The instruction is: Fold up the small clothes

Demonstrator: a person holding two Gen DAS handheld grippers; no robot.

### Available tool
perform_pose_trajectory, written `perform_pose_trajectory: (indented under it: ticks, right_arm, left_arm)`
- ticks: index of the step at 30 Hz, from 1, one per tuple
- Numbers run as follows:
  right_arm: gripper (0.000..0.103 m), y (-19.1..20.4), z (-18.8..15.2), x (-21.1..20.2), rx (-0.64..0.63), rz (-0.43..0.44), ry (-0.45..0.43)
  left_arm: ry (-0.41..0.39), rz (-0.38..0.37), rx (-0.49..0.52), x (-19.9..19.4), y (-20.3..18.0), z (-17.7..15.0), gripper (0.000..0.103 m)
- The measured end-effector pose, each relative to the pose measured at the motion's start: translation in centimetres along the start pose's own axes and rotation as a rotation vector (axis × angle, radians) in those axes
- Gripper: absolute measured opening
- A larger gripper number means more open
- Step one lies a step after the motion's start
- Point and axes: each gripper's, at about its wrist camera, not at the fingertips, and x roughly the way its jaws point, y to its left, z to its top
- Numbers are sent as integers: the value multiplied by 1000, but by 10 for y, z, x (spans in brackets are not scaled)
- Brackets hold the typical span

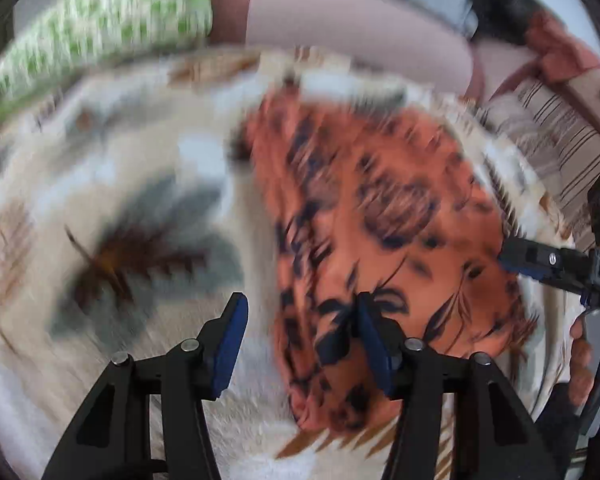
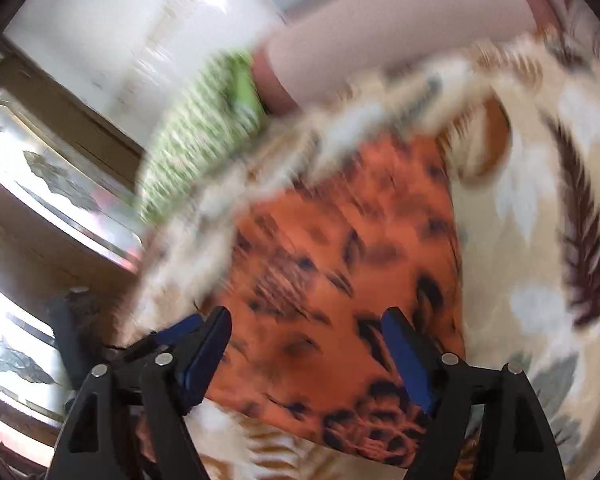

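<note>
- Left gripper point(image 1: 300, 336): jaws apart, nothing pinched; one pad sits over the left edge of the orange garment point(image 1: 380, 232), the other over bare blanket point(image 1: 112, 152).
- Right gripper point(image 2: 306, 350): jaws wide, straddling the garment's near edge, pads not pressing on the cloth as far as the blur lets me judge.
- Garment lies flat on the leaf-print blanket as a fairly narrow, compact shape, between both tools. Looks like at least one fold is in; layers can't be counted through the blur.
- Judgement: fold just laid down or next grab pending. Left to do: likely one more fold, then set aside.
- Farther back: green patterned cloth point(image 1: 100, 28) near the blanket's far edge, possibly the next item; behind it a pale pink headboard point(image 1: 340, 20).
</note>
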Motion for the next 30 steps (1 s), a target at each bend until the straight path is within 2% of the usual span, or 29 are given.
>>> perform_pose_trajectory:
  ticks: [2,5,7,9,11,13,15,18,21,23,25,26,28,29,30]
  right_arm:
    - [77,1,2,-12,5,21,-35]
    - [77,22,10,-34,-65,18,-70]
    - [78,31,16,-41,-87,56,-80]
    - [79,28,14,-43,-76,100,-57]
    - [82,17,2,-32,-30,104,1]
    - [82,0,-9,-11,9,47,90]
    - [82,7,-6,-20,-17,52,62]
    - [82,28,22,-35,-66,81,-20]
    - [82,32,60,-30,-59,79,-76]
    - [82,24,74,-15,-23,59,-66]
    - [82,5,76,14,47,25,-7]
    - [83,-3,73,23,68,28,12]
    - [83,-5,68,21,63,42,-32]
    - [82,-3,67,16,64,44,-43]
    - [82,2,63,6,60,48,-52]
  left_arm:
    - [-21,-7,-36,-10,4,-3,59]
    - [-81,-5,-22,-31,1,1,62]
    - [-101,-2,-14,-37,0,3,72]
    - [-73,28,-12,-28,3,1,72]
    - [3,54,-10,-8,7,-4,73]
    - [5,34,-37,-7,11,-5,74]
    - [-15,55,-33,-17,6,-1,74]
    - [-65,64,-25,-33,-3,14,74]
    - [-127,88,-19,-39,-12,38,80]
    - [-142,107,-18,-33,-17,50,81]
    - [-130,117,-16,-16,-18,64,82]
    - [-100,148,-7,0,-17,70,82]
    - [-13,206,-3,27,-14,71,82]
    - [-4,193,-9,32,-11,69,83]
    - [-28,184,-24,28,-7,68,83]
